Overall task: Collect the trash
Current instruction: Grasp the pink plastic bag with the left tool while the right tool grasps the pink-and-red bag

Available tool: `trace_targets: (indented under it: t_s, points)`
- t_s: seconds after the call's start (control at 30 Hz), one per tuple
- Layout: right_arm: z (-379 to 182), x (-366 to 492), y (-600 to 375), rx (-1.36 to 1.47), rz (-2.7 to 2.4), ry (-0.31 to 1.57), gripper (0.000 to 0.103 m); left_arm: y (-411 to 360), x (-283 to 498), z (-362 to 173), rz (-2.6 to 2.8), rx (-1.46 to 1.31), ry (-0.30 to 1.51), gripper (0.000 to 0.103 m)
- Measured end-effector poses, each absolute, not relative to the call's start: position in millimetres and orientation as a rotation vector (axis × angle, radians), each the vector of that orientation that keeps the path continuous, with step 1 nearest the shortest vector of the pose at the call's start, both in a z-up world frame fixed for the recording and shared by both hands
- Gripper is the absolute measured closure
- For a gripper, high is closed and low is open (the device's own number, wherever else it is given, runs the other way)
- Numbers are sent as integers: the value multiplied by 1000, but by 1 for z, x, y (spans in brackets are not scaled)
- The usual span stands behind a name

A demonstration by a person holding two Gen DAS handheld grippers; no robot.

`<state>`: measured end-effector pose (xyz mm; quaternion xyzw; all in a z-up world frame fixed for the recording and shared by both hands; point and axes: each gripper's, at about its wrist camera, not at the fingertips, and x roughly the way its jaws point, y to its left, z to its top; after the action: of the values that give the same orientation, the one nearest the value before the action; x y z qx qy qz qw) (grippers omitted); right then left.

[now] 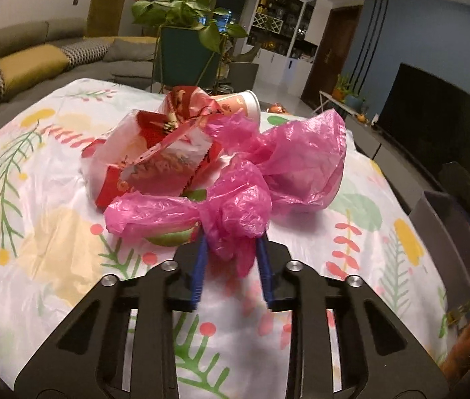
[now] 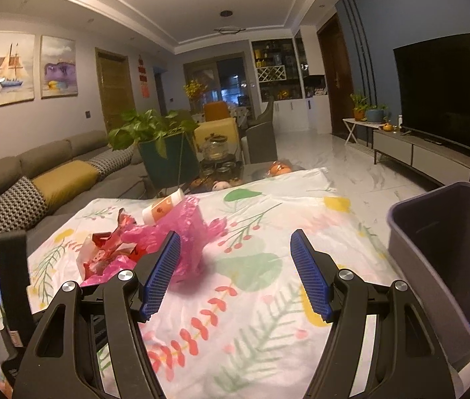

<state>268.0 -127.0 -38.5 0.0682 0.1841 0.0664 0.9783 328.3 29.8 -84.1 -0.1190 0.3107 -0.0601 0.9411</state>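
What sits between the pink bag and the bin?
Nothing visible: from the pink bag, pinched in the left gripper, only bare tablecloth runs to the bin at the table's right edge.

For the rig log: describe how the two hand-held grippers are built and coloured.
Both match. The left hand-held gripper and right hand-held gripper each have matte black angular linkage arms with elongated cut-out slots and round silver pivot bolts. Each ends in two flat fingers faced with blue ribbed pads. No cables, markings or sleeves show.
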Motion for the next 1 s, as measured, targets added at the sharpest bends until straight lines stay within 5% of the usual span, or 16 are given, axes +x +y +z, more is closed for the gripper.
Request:
trace_targets:
  t_s: [0.47,0.67,0.77,0.87,1.0]
  points:
    - [-43,323,-86,122,148,439,38,81,272,-30,10,-249,396,80]
    - [-55,350,-73,119,154,499,48,103,275,-28,37,-273,390,80]
    - [-62,360,-72,133,171,541,64,108,278,-30,37,-280,396,80]
    - [-68,363,-71,134,203,571,93,109,279,-33,38,-278,403,80]
    - [-65,350,-81,169,228,572,99,109,276,-34,40,-279,407,80]
